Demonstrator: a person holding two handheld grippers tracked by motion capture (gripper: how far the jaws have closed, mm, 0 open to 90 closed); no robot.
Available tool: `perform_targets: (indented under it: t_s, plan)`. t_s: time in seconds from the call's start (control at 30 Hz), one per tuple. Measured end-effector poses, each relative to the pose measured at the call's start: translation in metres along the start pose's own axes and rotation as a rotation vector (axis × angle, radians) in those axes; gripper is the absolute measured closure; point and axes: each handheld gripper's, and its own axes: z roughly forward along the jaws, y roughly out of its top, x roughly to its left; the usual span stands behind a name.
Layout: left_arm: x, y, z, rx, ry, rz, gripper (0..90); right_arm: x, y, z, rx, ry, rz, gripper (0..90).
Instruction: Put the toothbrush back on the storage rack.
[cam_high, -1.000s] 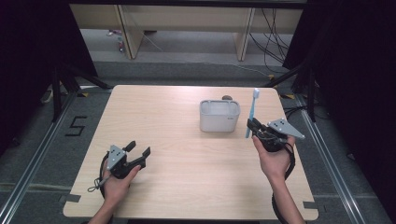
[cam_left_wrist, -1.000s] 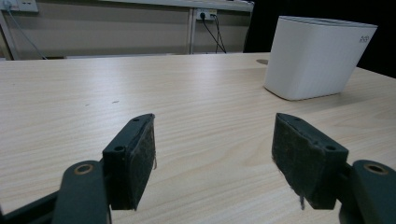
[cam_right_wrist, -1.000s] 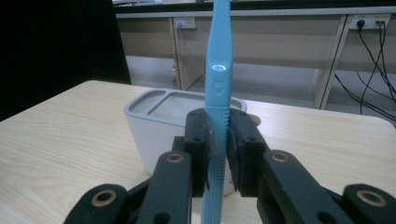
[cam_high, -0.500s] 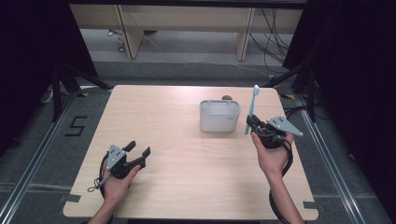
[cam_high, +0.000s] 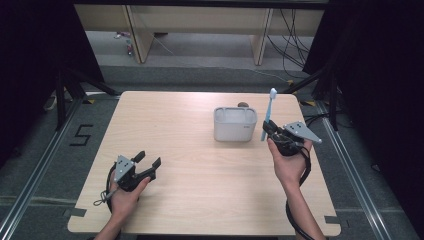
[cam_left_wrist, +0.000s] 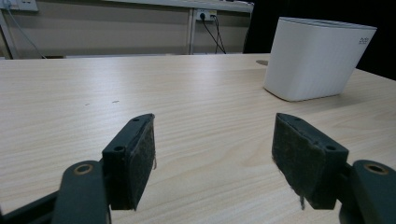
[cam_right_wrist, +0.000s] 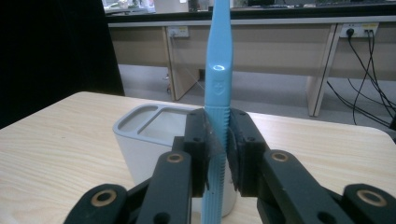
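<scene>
Right gripper (cam_high: 274, 131) at centre right of the high view, jaws clamped on an upright blue toothbrush (cam_high: 269, 112), just right of the white holder (cam_high: 235, 125), bare tabletop (cam_high: 190, 115) at left, left gripper (cam_high: 149, 164) lower left, jaws wide and empty, right gripper view showing the holder's divided compartments (cam_right_wrist: 154, 122).

Holder (cam_high: 235, 125) stands on the table (cam_high: 200, 165), right of centre; toothbrush (cam_high: 269, 112) upright just beside its right side; left gripper (cam_high: 142, 167) well apart, near the front-left

Toothbrush (cam_right_wrist: 218, 93) head beyond top edge
</scene>
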Motion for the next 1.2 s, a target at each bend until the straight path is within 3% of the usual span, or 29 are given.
perform_targets:
  t_s: [0.07,0.27,0.33,0.43,0.67,1.2]
  plan:
    - [0.0,0.0,0.0,-0.002,-0.003,-0.001,29.5,0.002,0.001,0.001,0.008,-0.003,0.016,79.0]
    - [0.0,0.0,0.0,0.003,-0.002,0.0,29.4,0.002,0.002,0.005,-0.009,-0.007,0.0,79.0]
    - [0.0,0.0,0.0,0.002,-0.002,0.0,29.4,0.004,0.004,0.006,0.003,-0.004,0.025,79.0]
    - [0.001,0.0,0.0,0.004,-0.001,0.003,29.4,0.003,0.004,0.008,-0.01,-0.004,-0.007,79.0]
    - [0.002,0.0,0.002,-0.021,-0.016,0.003,29.4,0.005,0.006,0.012,-0.009,-0.004,0.006,79.0]
    - [0.002,0.0,0.002,-0.021,-0.016,0.005,29.4,0.007,0.01,0.021,-0.019,-0.013,0.002,79.0]
